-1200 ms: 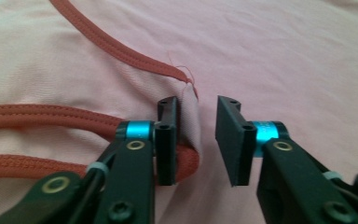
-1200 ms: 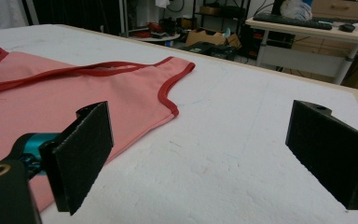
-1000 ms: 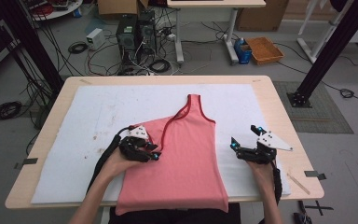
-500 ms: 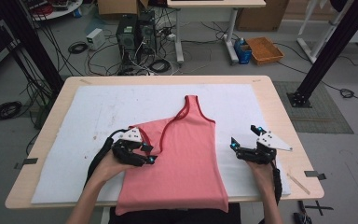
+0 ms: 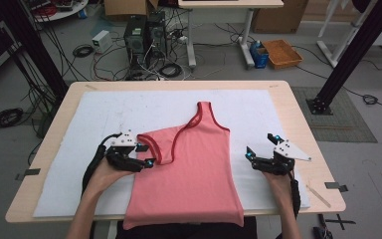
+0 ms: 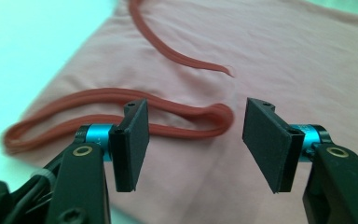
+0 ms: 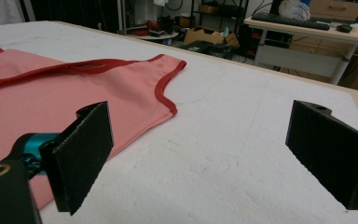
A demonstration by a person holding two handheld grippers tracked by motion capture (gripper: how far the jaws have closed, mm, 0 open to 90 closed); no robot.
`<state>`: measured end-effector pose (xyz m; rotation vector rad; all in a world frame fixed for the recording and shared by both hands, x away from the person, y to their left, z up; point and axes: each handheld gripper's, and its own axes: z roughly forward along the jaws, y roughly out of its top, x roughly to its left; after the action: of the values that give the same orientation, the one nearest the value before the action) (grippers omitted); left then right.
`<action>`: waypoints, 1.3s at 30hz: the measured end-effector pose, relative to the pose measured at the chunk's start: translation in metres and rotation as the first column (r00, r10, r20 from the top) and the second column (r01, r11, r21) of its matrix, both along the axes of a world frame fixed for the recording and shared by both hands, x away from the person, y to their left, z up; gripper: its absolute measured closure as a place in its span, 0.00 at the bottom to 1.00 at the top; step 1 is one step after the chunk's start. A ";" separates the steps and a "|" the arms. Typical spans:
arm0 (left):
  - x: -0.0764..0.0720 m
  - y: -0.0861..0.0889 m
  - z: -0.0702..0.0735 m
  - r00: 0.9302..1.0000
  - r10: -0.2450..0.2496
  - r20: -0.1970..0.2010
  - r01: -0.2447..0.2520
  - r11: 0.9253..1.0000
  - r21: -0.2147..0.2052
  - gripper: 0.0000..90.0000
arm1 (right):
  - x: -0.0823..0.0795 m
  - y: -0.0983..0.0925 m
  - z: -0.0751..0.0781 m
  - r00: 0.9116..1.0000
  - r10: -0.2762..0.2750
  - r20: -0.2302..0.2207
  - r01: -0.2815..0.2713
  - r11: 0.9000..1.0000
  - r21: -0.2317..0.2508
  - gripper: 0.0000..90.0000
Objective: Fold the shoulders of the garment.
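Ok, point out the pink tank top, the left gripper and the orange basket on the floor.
pink tank top [image 5: 191, 164]: high view, middle of the flat body panel.
left gripper [image 5: 146, 155]: high view, midway between its fingertips, at the folded strap.
orange basket [image 5: 282, 53]: high view, its near rim, on the floor behind the table.

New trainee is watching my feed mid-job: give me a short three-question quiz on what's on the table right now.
1. True or false: the left gripper is clamped on the pink tank top.
2. What lies under the right gripper? A) white mat B) tank top C) bare wood
3. What colour is the tank top's trim?

Key: 1 false, its jaws stand open above the folded strap; 2 A, the white mat; 3 dark red.
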<state>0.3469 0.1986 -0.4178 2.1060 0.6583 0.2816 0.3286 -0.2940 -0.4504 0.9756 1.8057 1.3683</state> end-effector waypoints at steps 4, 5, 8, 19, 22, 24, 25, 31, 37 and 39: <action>0.002 0.008 0.002 0.999 0.038 0.010 -0.038 0.999 0.007 0.42 | 0.002 0.002 0.001 1.000 0.007 -0.021 -0.007 1.000 -0.024 0.08; 0.002 0.011 0.002 0.999 0.041 0.017 -0.041 0.999 0.004 0.41 | 0.003 0.003 0.001 0.999 0.007 -0.031 -0.008 0.999 -0.031 0.08; 0.000 0.017 0.003 0.998 0.063 0.031 -0.062 0.998 -0.014 0.38 | 0.006 0.004 0.002 0.998 0.012 -0.057 -0.014 0.999 -0.038 0.08; -0.004 0.036 -0.001 0.992 0.125 0.033 -0.124 0.992 -0.036 0.34 | 0.035 0.013 0.018 0.984 0.082 -0.160 -0.087 0.996 -0.024 0.08; -0.006 0.038 -0.002 0.992 0.118 0.036 -0.117 0.992 -0.038 0.34 | 0.051 0.022 0.029 0.968 0.129 -0.213 -0.137 0.990 -0.023 0.08; -0.009 0.040 -0.003 0.991 0.125 0.037 -0.123 0.991 -0.045 0.34 | 0.063 0.029 0.036 0.960 0.149 -0.236 -0.160 0.987 -0.027 0.08; -0.009 0.041 -0.003 0.991 0.128 0.033 -0.126 0.991 -0.051 0.34 | 0.070 0.032 0.039 0.958 0.155 -0.241 -0.168 0.985 -0.034 0.08; -0.011 0.046 -0.002 0.990 0.135 0.039 -0.132 0.988 -0.076 0.34 | 0.111 0.057 0.057 0.935 0.195 -0.297 -0.214 0.976 -0.033 0.08; -0.010 0.044 -0.003 0.991 0.130 0.039 -0.127 0.989 -0.077 0.34 | 0.160 0.080 0.063 0.911 0.209 -0.354 -0.249 0.966 -0.069 0.19; -0.010 0.044 -0.003 0.991 0.128 0.036 -0.125 0.990 -0.072 0.34 | 0.174 0.085 0.062 0.907 0.185 -0.379 -0.237 0.967 -0.095 0.19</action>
<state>0.3371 0.2422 -0.4211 1.9909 0.7686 0.3663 0.5027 -0.2086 -0.3888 1.0372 2.3150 1.2196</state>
